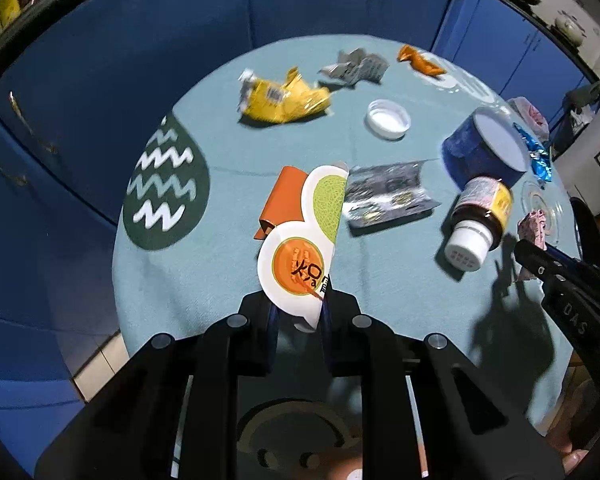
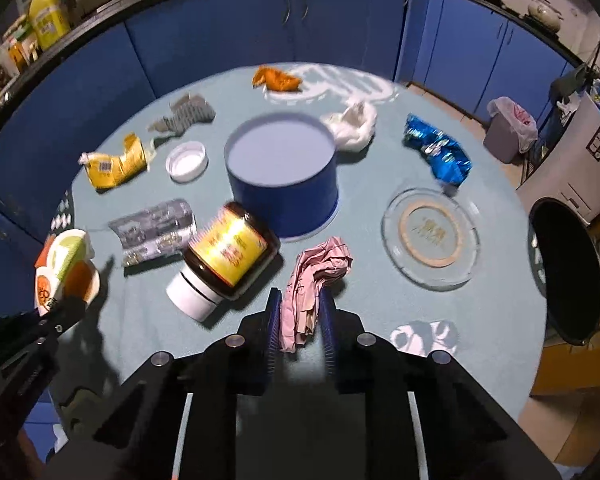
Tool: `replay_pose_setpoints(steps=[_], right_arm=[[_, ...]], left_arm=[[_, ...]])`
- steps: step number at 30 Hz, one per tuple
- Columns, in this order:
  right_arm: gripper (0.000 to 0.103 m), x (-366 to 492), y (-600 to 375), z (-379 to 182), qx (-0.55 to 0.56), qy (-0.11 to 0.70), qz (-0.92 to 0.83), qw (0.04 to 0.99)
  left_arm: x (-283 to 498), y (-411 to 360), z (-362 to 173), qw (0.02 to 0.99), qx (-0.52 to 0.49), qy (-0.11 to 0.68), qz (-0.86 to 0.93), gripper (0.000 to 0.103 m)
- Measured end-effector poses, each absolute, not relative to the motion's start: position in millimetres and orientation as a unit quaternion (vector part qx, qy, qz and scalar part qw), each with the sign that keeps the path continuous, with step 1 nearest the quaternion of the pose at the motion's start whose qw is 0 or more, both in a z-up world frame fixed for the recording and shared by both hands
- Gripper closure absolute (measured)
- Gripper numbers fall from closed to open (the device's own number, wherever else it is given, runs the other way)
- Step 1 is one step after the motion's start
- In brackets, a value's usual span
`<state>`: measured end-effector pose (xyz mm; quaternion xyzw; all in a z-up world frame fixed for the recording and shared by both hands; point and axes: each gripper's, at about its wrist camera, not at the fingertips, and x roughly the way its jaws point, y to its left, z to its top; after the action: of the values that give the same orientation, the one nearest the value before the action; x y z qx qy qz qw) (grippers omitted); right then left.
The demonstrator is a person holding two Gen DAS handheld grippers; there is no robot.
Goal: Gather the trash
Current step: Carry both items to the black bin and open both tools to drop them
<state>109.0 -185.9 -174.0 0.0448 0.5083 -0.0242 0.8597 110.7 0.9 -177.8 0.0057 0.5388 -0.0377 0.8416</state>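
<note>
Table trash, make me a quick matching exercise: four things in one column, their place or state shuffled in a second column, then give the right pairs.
Things:
1. pink wrapper
2. melon carton
3. brown bottle
4. white cap

States:
A. lying on its side beside the blue tub
B. pinched in the right gripper
C. alone on the tablecloth, open side up
D. pinched in the left gripper

Pairs: 1-B, 2-D, 3-A, 4-C

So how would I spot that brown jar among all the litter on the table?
Start at the round blue tin in the middle of the table. Leaning against its near side lies the brown jar, tipped over, its white cap toward you. Its yellow label sets it apart; everything beside it is crumpled wrappers.
</note>
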Motion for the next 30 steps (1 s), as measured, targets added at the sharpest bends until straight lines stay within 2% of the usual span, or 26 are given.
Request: replay_pose_setpoints(steps=[16,30], right_arm=[[0.083,99,-251,-145,0.081,0.461,-0.061,0.882],[0.083,90,-353,-136,0.116,0.423,-0.142,0.887]], left_arm=[[125,-115,-115,0.894,0.084,0.425,-0.110,0.085],[133,-240,-108,0.897,0.154,0.377,-0.171,0.085]])
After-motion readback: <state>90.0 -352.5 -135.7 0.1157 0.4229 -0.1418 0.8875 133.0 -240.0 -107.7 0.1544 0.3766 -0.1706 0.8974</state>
